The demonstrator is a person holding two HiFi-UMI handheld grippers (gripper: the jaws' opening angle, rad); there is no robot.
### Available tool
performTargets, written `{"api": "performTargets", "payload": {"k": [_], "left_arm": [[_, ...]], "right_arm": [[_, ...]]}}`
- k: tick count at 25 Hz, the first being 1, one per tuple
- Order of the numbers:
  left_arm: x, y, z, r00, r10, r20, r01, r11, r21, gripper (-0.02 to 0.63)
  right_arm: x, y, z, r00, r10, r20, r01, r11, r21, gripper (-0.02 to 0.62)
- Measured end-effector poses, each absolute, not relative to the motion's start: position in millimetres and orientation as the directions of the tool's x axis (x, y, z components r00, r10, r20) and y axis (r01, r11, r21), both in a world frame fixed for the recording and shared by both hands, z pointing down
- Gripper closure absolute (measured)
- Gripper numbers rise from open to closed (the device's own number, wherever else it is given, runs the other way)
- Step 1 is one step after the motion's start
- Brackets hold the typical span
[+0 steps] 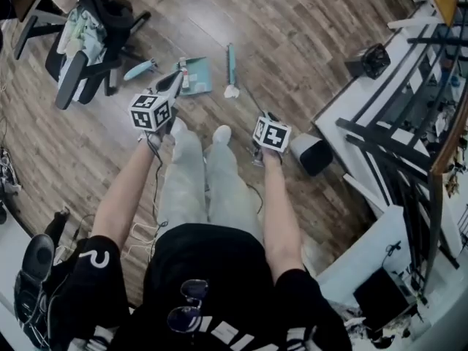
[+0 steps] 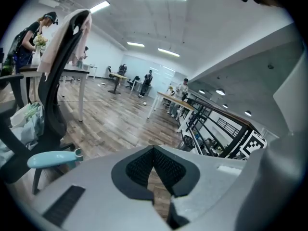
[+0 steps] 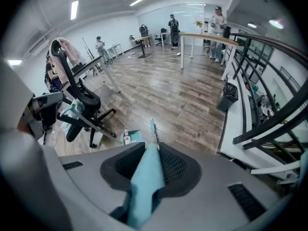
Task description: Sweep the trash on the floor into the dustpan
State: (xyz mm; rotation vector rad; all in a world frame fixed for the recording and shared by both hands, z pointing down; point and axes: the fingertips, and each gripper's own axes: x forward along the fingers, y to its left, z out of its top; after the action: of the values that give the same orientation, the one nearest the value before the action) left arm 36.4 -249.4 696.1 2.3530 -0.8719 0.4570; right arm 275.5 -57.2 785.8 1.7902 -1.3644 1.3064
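Observation:
A teal dustpan [image 1: 199, 77] lies on the wood floor ahead of my feet, with a small bottle [image 1: 183, 72] in it. The same dustpan [image 3: 134, 136] and bottle [image 3: 126, 137] show in the right gripper view. A teal handle [image 1: 139, 69] lies left of the pan by the chair. In the left gripper view this handle [image 2: 50, 159] sits left of the jaws, outside them. My left gripper [image 1: 174, 82] [image 2: 154, 150] is shut with nothing seen between its pads. My right gripper [image 1: 263, 117] [image 3: 149, 153] is shut on the teal broom handle [image 3: 143, 179]. The broom [image 1: 231, 68] reaches forward to the floor right of the pan.
A black office chair [image 1: 88, 50] draped with clothes stands at the far left. A dark bin [image 1: 313, 154] sits close to my right gripper. White desks with black railing [image 1: 395, 123] run along the right, with a black basket [image 1: 373, 61] by them. People stand in the distance.

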Motion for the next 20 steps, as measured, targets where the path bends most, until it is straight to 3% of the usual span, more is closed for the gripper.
{"api": "performTargets", "payload": {"k": [12,20], "left_arm": [[148.8,-230.9,683.4,0.844,-0.263,0.468,-0.472,-0.778,0.415,0.609],[145.0,-233.5,692.2,0.850,-0.211,0.483,-0.435,-0.797,0.418,0.609]], "right_arm": [[316.4,45.9,784.5,0.145,-0.324,0.935,-0.770,-0.631,-0.100,0.512],[274.4,67.8,810.6,0.103,-0.279,0.955,-0.693,-0.709,-0.133,0.512]]}}
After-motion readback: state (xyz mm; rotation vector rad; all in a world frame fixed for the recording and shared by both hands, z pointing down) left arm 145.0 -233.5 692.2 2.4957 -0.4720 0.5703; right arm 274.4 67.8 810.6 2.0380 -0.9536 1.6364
